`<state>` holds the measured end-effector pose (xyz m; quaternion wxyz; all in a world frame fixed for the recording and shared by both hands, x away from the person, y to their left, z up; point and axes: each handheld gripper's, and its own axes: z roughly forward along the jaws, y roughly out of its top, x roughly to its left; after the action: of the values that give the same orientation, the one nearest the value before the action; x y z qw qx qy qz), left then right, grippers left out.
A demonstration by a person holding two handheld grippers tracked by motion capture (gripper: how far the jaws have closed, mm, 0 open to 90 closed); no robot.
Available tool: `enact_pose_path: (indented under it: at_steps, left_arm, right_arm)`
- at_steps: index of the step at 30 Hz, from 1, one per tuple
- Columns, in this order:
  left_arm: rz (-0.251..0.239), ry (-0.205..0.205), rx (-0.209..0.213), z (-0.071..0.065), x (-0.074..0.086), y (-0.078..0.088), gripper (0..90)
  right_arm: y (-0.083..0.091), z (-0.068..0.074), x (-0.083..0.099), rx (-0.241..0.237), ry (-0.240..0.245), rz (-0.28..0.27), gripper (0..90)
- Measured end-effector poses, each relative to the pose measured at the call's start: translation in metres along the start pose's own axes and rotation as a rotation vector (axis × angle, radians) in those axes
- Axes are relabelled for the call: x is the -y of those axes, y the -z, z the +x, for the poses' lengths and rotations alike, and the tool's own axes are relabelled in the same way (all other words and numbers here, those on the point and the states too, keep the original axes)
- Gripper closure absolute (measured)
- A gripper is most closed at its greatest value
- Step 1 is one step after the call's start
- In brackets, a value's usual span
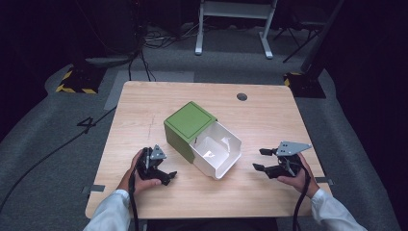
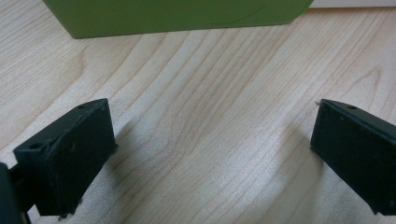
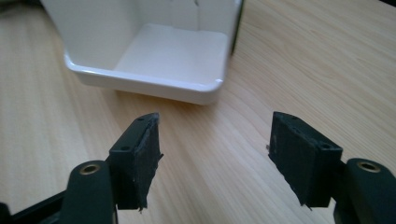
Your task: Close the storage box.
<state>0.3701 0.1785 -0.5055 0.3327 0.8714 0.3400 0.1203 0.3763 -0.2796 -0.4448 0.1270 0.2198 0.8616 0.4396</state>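
Holding my right gripper (image 1: 261, 159) released beside the white plastic drawer (image 1: 216, 153) of the green box (image 1: 187, 126); left gripper (image 1: 169, 175) released too.

A green box (image 1: 188, 124) lies on its side near the middle of the table (image 1: 144, 101). A white drawer (image 1: 217, 153) is pulled most of the way out of it, empty, its open top facing up.

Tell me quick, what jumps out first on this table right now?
The green box at the table's middle, with its white drawer pulled out toward the person and empty. The left gripper and right gripper flank it, both open and holding nothing.
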Motion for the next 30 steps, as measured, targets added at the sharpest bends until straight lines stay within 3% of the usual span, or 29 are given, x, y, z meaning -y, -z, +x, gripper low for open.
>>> enact_pose_path:
  at_steps: [5, 10, 20, 30]
  left_arm:
    - [0.0, 0.0, 0.0, 0.0, 0.0, 0.0, 0.0]
    - [0.0, 0.0, 0.0, 0.0, 0.0, 0.0, 0.0]
    - [0.0, -0.001, -0.002, 0.0, 0.0, 0.0, 0.0]
    - [-0.001, 0.0, -0.002, 0.0, 0.0, 0.0, 0.0]
  right_arm:
    - [-0.013, 0.014, -0.011, -0.045, 0.028, 0.009, 34.8]
    - [-0.027, 0.023, -0.016, -0.043, 0.05, 0.039, 35.5]
    - [-0.048, 0.031, -0.013, -0.1, 0.043, 0.082, 42.8]
    - [-0.063, 0.037, -0.013, -0.1, 0.037, 0.074, 45.6]
